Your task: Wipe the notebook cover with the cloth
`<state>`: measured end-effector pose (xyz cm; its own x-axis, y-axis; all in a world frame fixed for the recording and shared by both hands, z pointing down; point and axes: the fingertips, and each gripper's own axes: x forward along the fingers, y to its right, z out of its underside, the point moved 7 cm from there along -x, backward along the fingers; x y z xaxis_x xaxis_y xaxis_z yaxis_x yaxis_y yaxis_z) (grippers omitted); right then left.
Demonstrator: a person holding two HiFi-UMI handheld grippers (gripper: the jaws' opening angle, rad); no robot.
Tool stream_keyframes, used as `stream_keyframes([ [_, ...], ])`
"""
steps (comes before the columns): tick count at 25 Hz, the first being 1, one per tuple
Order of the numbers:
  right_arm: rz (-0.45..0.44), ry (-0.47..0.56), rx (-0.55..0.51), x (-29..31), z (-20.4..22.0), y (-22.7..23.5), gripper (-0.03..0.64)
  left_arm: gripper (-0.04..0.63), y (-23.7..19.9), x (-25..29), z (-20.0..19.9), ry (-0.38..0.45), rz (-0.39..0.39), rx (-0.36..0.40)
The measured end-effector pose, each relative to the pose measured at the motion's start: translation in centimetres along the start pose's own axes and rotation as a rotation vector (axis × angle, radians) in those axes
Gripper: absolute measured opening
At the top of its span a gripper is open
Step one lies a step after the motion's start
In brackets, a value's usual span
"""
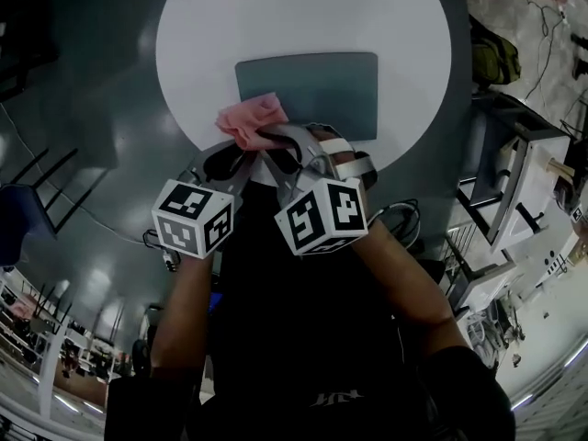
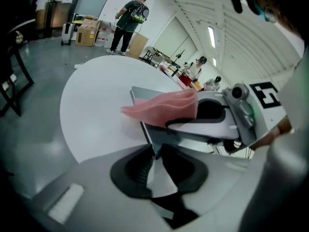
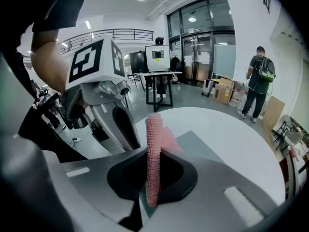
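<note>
A round white desk [image 1: 404,26] stands on a glossy grey floor [image 1: 92,108]. To its left sits a blue chair [image 1: 16,217] with dark legs. To its right are a metal rack [image 1: 514,182] and a green bag [image 1: 496,58]. Far across the hall, a person [image 3: 259,83] wearing a green backpack [image 3: 265,69] stands beside stacked cardboard boxes [image 3: 224,93]. A black desk [image 3: 157,83] carries a monitor [image 3: 157,54] in front of tall glass doors [image 3: 203,42].

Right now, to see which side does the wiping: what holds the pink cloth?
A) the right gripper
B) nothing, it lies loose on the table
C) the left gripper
A: the right gripper has its jaws shut on the cloth, at the near left corner of the notebook.
</note>
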<state>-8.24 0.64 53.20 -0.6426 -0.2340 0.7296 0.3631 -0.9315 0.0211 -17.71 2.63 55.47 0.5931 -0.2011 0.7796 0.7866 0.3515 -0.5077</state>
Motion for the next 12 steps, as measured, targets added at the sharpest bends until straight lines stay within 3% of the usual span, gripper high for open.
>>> stream_keyframes([
  [5, -0.043, -0.061, -0.036, 1.8, 0.2, -0.9, 0.014, 0.065, -0.5, -0.3, 0.9, 0.008, 0.015, -0.002],
  [12, -0.007, -0.080, -0.019, -0.1, 2.0, 0.0, 0.014, 0.063, -0.3, -0.3, 0.5, -0.014, 0.019, 0.025],
])
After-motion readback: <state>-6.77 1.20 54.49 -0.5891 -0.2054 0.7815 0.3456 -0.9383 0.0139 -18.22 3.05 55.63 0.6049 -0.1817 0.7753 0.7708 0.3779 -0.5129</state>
